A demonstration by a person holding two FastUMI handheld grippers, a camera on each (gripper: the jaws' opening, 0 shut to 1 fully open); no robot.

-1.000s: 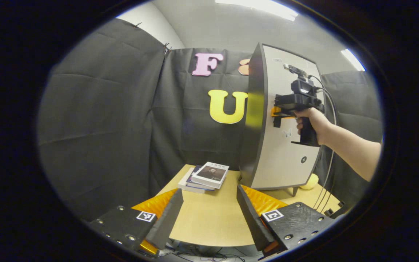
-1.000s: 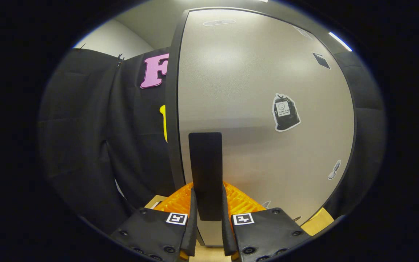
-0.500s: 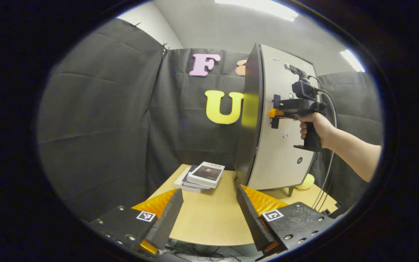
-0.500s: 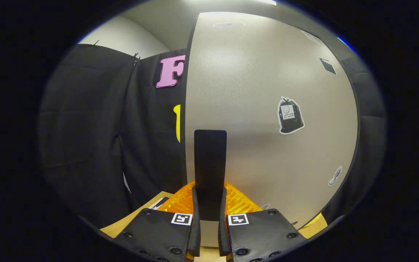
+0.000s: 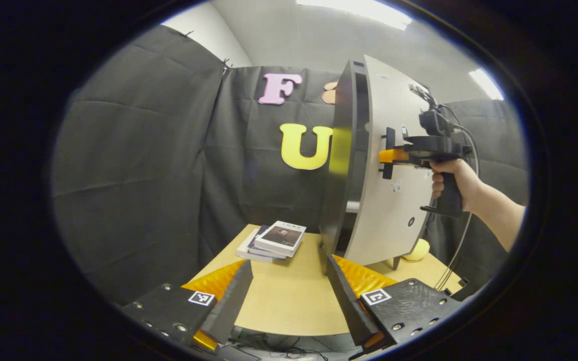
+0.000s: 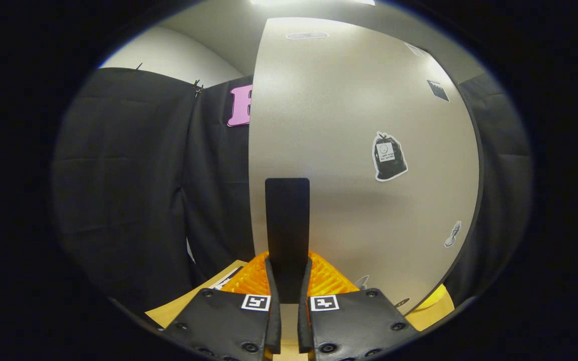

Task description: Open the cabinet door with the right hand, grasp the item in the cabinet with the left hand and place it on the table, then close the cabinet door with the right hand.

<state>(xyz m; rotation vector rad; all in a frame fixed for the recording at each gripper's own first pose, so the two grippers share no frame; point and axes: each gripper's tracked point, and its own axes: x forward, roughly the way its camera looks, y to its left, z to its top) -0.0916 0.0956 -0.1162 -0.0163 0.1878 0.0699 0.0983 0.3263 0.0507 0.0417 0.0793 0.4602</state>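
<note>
The left gripper view looked from the table's (image 5: 289, 306) near edge toward the cabinet door (image 5: 394, 165). The right gripper view sat close against that shared door (image 6: 359, 150), probably facing it squarely.

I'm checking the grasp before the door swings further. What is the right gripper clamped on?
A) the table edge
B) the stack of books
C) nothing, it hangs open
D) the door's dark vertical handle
D: in the right gripper view, both fingers of the right gripper press on the dark handle of the cabinet door.

One cabinet (image 5: 341, 165), with one door (image 6: 359, 150) and one handle (image 6: 287, 225). One table (image 5: 289, 296). One stack of books (image 5: 271, 240), about three. One yellow round object (image 5: 416, 249). Stickers on the door: at least four.
</note>
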